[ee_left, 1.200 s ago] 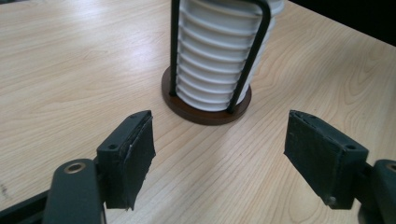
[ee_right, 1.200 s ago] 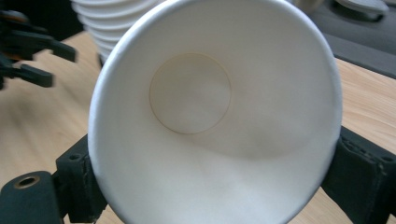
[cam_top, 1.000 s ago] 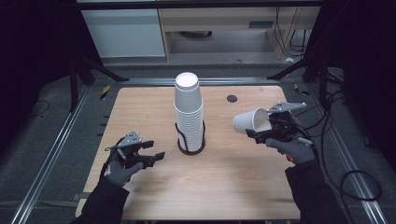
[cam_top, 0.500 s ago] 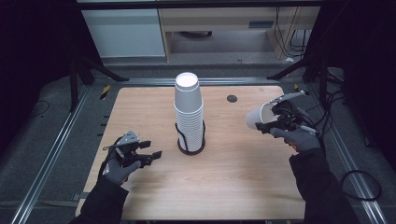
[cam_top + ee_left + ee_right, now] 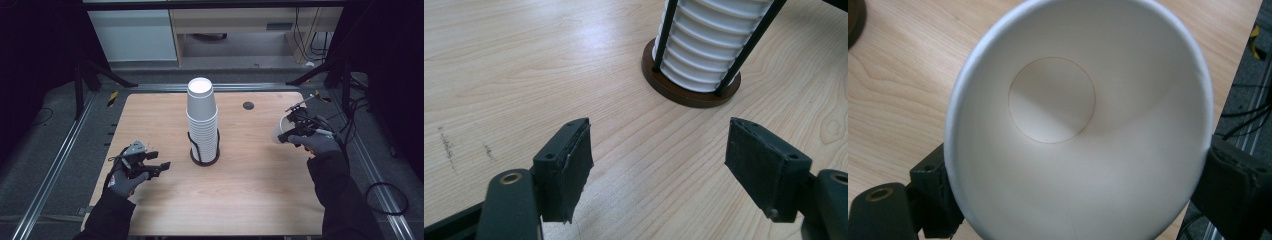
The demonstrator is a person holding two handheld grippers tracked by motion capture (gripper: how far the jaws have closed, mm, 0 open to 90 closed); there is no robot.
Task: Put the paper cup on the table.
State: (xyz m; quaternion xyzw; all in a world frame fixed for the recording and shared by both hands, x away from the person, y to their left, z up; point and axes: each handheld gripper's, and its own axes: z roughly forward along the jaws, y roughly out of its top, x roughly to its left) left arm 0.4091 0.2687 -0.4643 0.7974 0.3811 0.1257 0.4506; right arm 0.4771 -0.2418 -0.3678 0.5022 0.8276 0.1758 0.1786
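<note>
A tall stack of white paper cups [image 5: 202, 120] stands upside down in a black wire holder on a round brown base [image 5: 204, 157] at the table's middle; the left gripper view has its lower cups [image 5: 714, 45] and base [image 5: 689, 92]. My right gripper [image 5: 290, 135] near the right edge is shut on a single white paper cup [image 5: 279, 134], its mouth toward the camera in the right gripper view [image 5: 1078, 130]. My left gripper [image 5: 157, 162] rests low at the front left, open, with bare wood between its pads [image 5: 569, 167].
The wooden table [image 5: 250, 200] has a small black round hole [image 5: 248, 105] at the back right. Metal rails run along both sides. Cables [image 5: 385, 195] lie on the floor at the right. Bare wood stretches across the front of the table.
My right gripper has carried the cup from near the stack out to the right and a little nearer, turning it. The left gripper has stayed in place.
</note>
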